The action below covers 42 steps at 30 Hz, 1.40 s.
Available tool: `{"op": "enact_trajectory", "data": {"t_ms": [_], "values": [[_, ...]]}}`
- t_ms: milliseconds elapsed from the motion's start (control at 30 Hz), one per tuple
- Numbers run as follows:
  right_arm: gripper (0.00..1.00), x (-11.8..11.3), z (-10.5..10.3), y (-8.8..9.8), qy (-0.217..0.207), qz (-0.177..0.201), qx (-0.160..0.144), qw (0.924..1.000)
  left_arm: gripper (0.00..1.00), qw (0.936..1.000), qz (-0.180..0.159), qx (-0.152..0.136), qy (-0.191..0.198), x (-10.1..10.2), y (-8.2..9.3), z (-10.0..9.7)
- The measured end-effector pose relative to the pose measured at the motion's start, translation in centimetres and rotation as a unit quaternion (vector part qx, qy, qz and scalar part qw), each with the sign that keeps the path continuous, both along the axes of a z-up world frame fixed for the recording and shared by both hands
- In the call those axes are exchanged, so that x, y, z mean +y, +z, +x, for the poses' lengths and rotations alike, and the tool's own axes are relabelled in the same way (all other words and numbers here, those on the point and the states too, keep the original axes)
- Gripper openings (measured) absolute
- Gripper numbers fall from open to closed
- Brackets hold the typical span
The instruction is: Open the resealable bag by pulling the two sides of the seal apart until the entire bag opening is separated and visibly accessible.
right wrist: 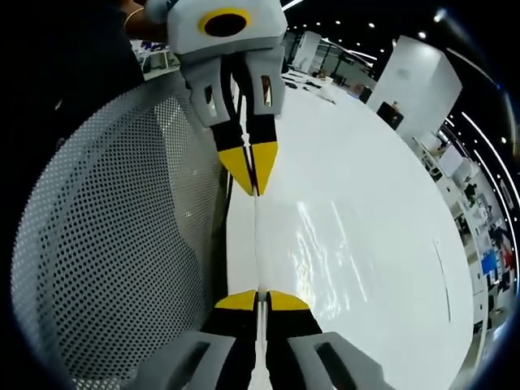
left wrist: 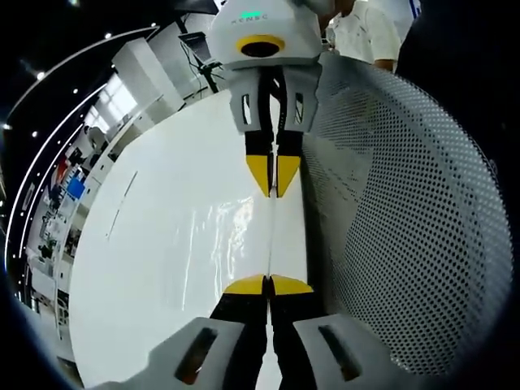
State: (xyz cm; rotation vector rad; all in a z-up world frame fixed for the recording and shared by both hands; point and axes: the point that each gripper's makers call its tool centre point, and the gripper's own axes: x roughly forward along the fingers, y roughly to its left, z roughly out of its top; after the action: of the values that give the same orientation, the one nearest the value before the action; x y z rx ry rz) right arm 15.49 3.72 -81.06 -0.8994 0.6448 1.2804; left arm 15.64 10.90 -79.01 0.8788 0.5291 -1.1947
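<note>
A clear resealable bag (left wrist: 231, 231) lies glossy over the white table, its top edge (left wrist: 271, 240) drawn into a thin straight line between both grippers. My left gripper (left wrist: 268, 285) is shut on the near end of that edge. Facing it, my right gripper (left wrist: 274, 180) is shut on the far end. In the right gripper view the same edge (right wrist: 257, 244) runs from my right gripper (right wrist: 258, 300) up to the left gripper (right wrist: 253, 177). The bag's body (right wrist: 325, 244) shows as shiny creases. I cannot tell whether the seal has parted.
A white perforated metal basket wall (left wrist: 406, 211) curves close beside the grippers, also in the right gripper view as basket wall (right wrist: 114, 236). The white table (left wrist: 138, 268) spreads wide on the other side. A person (left wrist: 366, 32) stands beyond the table.
</note>
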Motion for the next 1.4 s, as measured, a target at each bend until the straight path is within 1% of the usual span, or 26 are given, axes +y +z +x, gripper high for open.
{"op": "enact_trajectory", "data": {"t_ms": [167, 600, 800, 1200, 1233, 1333, 1400], "values": [[0.0, -0.7, 0.0, -0.1, -0.005, -0.008, -0.005, 0.9999, 0.0, 1.0, 0.002, 0.004, 0.003, 0.4, -0.2, 0.0], [0.0, -1.8, -0.3, -0.4, -0.026, -0.01, 0.003, 0.9996, 0.0, 0.9999, 0.007, 0.009, 0.005, 0.9, -0.5, -0.1], [0.0, -2.0, -0.4, -0.5, -0.029, -0.01, 0.005, 0.9995, 0.0, 0.9999, 0.007, 0.014, 0.005, 0.9, -0.8, -0.3], [0.0, -2.9, -0.7, -0.7, -0.035, -0.015, 0.011, 0.9992, 0.0, 0.9999, 0.0, 0.012, 0.007, 0.5, -1.0, -0.4], [0.0, -3.0, -0.7, -0.8, -0.036, -0.018, 0.01, 0.9991, 0.0, 0.9999, -0.003, 0.011, 0.01, 0.5, -1.0, -0.4], [0.0, -3.4, -0.6, -1.0, -0.039, -0.025, 0.011, 0.9989, 0.0, 0.9999, 0.0, 0.01, 0.012, 0.6, -1.3, -0.3], [0.0, -3.3, -0.7, -1.0, -0.042, -0.02, 0.014, 0.9988, 0.0, 0.9998, -0.003, 0.014, 0.012, 0.6, -1.2, -0.4]]}}
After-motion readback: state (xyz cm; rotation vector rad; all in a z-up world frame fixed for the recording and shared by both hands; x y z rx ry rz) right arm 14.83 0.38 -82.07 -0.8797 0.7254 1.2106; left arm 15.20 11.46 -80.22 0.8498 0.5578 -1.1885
